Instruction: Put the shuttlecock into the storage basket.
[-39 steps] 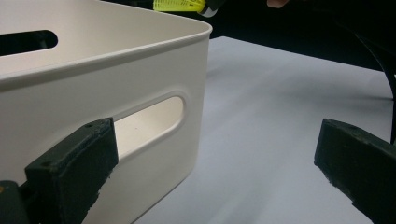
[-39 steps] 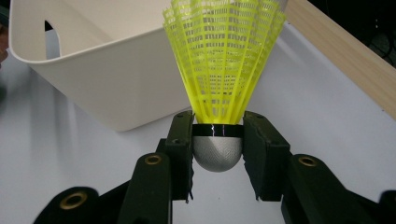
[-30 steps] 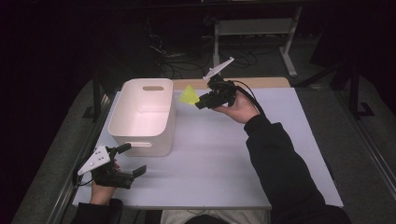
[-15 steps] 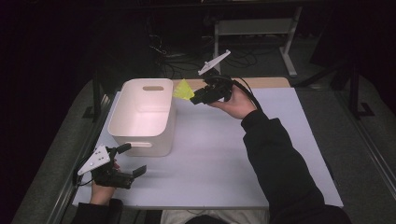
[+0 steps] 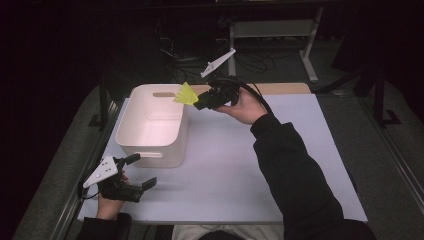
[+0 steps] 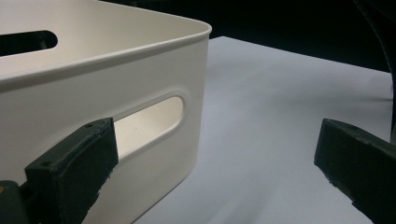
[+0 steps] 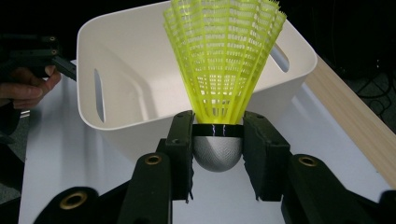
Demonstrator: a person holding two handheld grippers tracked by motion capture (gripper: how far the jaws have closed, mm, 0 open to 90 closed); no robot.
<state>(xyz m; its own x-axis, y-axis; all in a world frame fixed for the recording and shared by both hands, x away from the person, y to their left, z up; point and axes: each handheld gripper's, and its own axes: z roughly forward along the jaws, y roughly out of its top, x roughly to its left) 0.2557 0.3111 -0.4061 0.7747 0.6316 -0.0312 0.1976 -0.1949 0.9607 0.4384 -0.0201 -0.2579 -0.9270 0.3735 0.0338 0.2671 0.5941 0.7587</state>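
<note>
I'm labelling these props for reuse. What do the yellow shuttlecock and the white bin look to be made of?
The shuttlecock has a skirt that looks like moulded plastic or nylon: an open yellow lattice of thin ribs. Its rounded head appears silvery with a dull metallic sheen and a black band; the core could be anything. The bin seems to be smooth, matte, off-white moulded plastic, with rounded corners and slot handles cut into thin walls.

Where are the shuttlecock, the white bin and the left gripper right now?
shuttlecock (image 7: 224, 60), right gripper view, on its yellow skirt.
white bin (image 5: 145, 147), high view, on its near wall.
left gripper (image 5: 141, 171), high view, between its open jaws.
</note>
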